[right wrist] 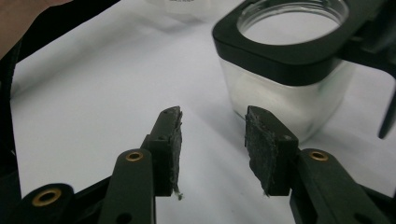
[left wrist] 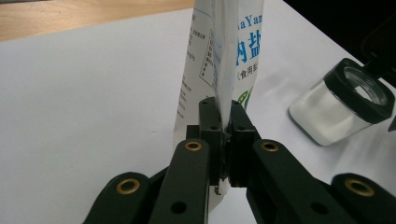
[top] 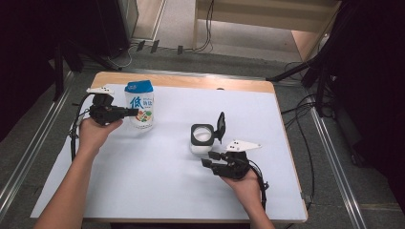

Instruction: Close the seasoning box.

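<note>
Left tool [top: 135, 113], held in the person's left hand [top: 95, 132] at the far left of the table [top: 143, 181], has its two black jaws pressed together on the side edge of the white stand-up pouch with a blue top and printed blue characters [top: 140, 106]. From the left gripper view, that tool [left wrist: 225, 135] pinches the pouch's flat side seam [left wrist: 219, 70] between its pads, with the pouch standing upright on the white table surface [left wrist: 84, 107]. A grey three-cornered plate [top: 100, 90] sits on top of this tool.

Right tool [top: 209, 159], held in the person's right hand [top: 244, 183] at the near right of the table, has its jaws spread apart and grips nothing. In the right gripper view, the right tool [right wrist: 212, 140] shows a clear gap between its worn dark pads [right wrist: 259, 144], with bare white table behind it.

Just beyond the right tool stands the small square clear glass jar with a black collar [top: 201, 138], its hinged black lid [top: 220, 126] flipped up and open on the right side. The jar [right wrist: 285, 70] sits near the right jaw tip but apart from it, its round mouth facing upward. In the left gripper view, the jar [left wrist: 343, 107] lies to the right of the pouch, well apart from it.
</note>
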